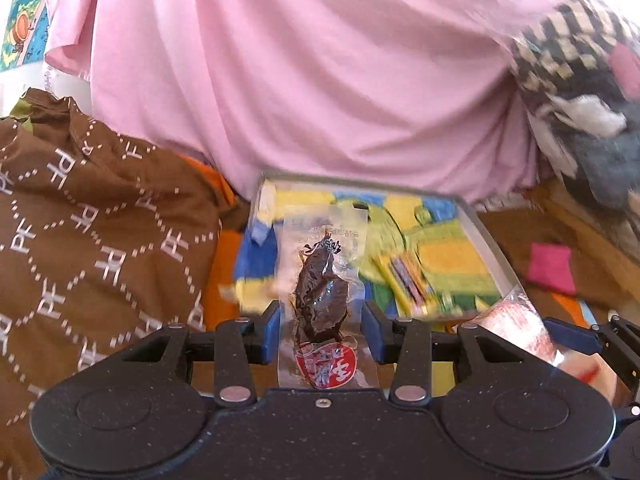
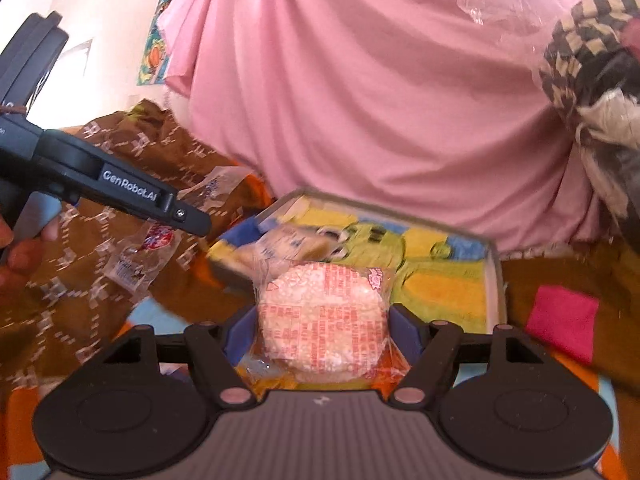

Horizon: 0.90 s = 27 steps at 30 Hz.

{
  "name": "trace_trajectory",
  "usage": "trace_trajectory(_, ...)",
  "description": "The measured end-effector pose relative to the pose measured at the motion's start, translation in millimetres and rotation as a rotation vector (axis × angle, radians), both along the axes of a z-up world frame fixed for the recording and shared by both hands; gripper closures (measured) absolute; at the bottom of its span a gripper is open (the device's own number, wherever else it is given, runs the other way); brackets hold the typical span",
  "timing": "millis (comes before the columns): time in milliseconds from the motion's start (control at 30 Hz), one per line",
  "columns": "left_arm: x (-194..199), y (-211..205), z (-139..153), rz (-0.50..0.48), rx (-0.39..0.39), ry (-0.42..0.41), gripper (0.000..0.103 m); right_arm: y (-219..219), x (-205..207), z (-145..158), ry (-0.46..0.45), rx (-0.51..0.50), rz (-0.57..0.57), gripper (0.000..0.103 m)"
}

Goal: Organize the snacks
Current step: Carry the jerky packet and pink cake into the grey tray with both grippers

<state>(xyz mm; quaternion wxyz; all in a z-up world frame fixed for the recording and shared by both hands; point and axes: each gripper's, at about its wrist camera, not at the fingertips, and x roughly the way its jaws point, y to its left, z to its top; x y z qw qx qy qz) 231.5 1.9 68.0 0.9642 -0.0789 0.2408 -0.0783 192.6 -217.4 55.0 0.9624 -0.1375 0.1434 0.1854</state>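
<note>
My left gripper (image 1: 322, 314) is shut on a clear packet of a dark dried snack (image 1: 320, 280) with a red label, held upright just in front of a shallow tray (image 1: 486, 236) lined with a colourful cartoon print. My right gripper (image 2: 324, 312) is shut on a round rice cracker packet (image 2: 324, 320) printed in red, at the tray's near edge (image 2: 494, 280). In the right wrist view the left gripper (image 2: 188, 218) reaches in from the left with its packet (image 2: 140, 256) hanging below it. A blurred snack packet (image 2: 288, 244) lies in the tray.
Pink cloth (image 1: 300, 80) rises right behind the tray. A brown patterned cloth (image 1: 80, 220) is heaped on the left, and checkered fabric (image 1: 572, 52) hangs at the upper right. A small pink square (image 2: 560, 320) lies right of the tray. A person's hand (image 2: 16, 252) holds the left gripper.
</note>
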Motion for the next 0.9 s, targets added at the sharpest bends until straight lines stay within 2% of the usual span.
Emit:
trace_trajectory(100,23.4,0.1,1.4,0.016,-0.016,-0.009,0.059,-5.6,31.6,5.1,-0.015,-0.002,-0.019,0.028)
trace_trajectory(267,66.9,-6.3,-3.4,-0.004,-0.034,0.02,0.059,-26.7,75.5,7.9,-0.054,-0.002,-0.084,0.027)
trace_trajectory(400,107.0,-23.2,-12.0,-0.032,-0.056,0.026,0.059,-43.3,109.0,2.2,-0.037,0.003,-0.146,0.027)
trace_trajectory(700,164.8,-62.8,-25.9,-0.084,-0.11,-0.008,0.059,-59.2,147.7,-14.5,0.012,-0.002,-0.211,0.027)
trace_trajectory(900,180.7,-82.5,-46.1,-0.109,-0.103,0.028,0.059,-66.0,162.0,-22.3,0.048,0.009,-0.205,0.027)
